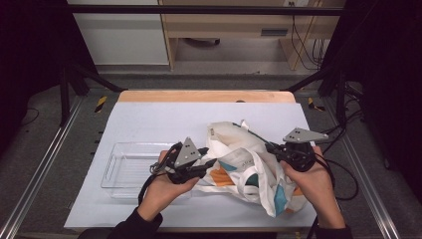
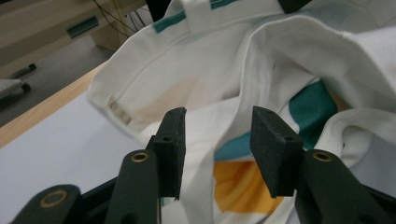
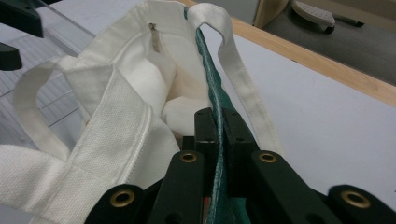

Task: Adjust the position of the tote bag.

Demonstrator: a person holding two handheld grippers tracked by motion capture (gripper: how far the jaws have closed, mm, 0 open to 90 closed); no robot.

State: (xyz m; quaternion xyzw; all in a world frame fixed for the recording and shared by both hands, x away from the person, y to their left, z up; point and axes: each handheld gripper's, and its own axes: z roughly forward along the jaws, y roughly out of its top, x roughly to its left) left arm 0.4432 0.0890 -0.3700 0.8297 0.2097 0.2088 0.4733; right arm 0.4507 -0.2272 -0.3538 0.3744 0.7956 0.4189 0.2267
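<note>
**A:** Where does the tote bag (image 1: 244,164) lie?

**B:** The white canvas tote bag, printed with teal and orange patches, lies crumpled on the white bench (image 1: 164,119), right of centre and toward the near edge. Its mouth gapes toward the far side, with a small label sewn inside the rim.

**A:** And the left tool (image 1: 206,162)?

**B:** Held in the person's left hand (image 1: 166,186) at the bag's left side. In the left gripper view its black pads (image 2: 170,149) stand partly apart, with a white strap (image 2: 210,144) of the bag running between them; the pads do not press it.

**A:** The right tool (image 3: 218,135)?

**B:** Gripped in the right hand (image 1: 311,181) at the bag's right side. In the right gripper view its jaws are pinched tight on the teal-edged rim (image 3: 212,100) of the bag, the cloth standing on edge between the pads. A white handle loop (image 3: 243,74) falls just right of that rim.

**A:** Anything else on the bench?

**B:** A clear plastic tray (image 1: 127,169) sits to the left of the bag, just beside the left hand. A strip of bare wood (image 1: 206,96) shows along the bench's far edge.
</note>
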